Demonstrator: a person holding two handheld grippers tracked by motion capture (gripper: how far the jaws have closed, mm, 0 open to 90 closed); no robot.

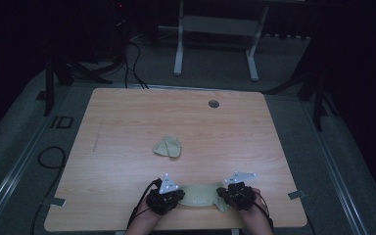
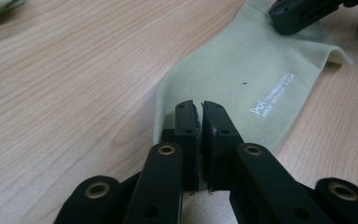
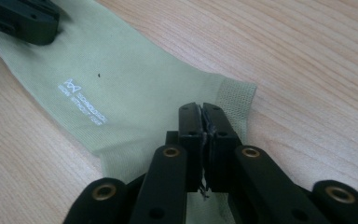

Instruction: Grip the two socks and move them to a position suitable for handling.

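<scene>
- Near the front edge of the table (image 1: 127,112), a pale green sock (image 1: 200,195) lies flat, stretched sideways between both grippers.
- Left gripper (image 1: 176,196): jaws clenched on one end of the sock; cloth is pinched between the pads in the left gripper view.
- Right gripper (image 1: 223,193): jaws clamped on the ribbed cuff end (image 3: 235,100), fabric caught between the pads.
- White lettering (image 2: 272,100) faces up on the sock.
- A second folded sock (image 1: 168,147) rests mid-table, well apart from the first.
- Wide bare wood stretches behind and to both sides; little room remains toward the front edge.
- A round grommet (image 1: 214,104) sits near the far edge.
- Beyond, a dim carpeted floor with cables (image 1: 132,58) and white desk legs (image 1: 178,49).
</scene>
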